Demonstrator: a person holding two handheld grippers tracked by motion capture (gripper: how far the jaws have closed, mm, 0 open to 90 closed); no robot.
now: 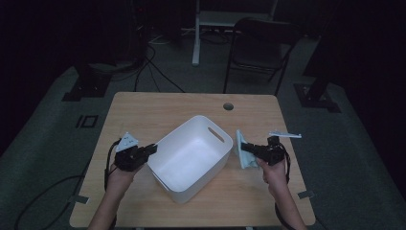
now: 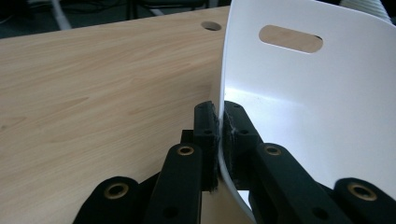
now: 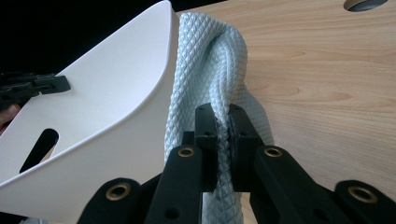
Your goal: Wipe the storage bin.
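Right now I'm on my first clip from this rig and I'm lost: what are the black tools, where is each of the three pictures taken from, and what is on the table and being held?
A person sits at a wooden table and holds a hand-operated two-jaw gripper in each hand; there is no robot arm. The high view looks down from above the person's side. The other two pictures come from cameras riding on the grippers, looking along their black jaws.

On the table stands a white plastic bin with handle slots. The left gripper is shut on the bin's rim: its own view shows the thin white wall pinched between the jaws. The right gripper is shut on a pale blue quilted cloth, which hangs right beside the bin's outer wall, not yet inside.
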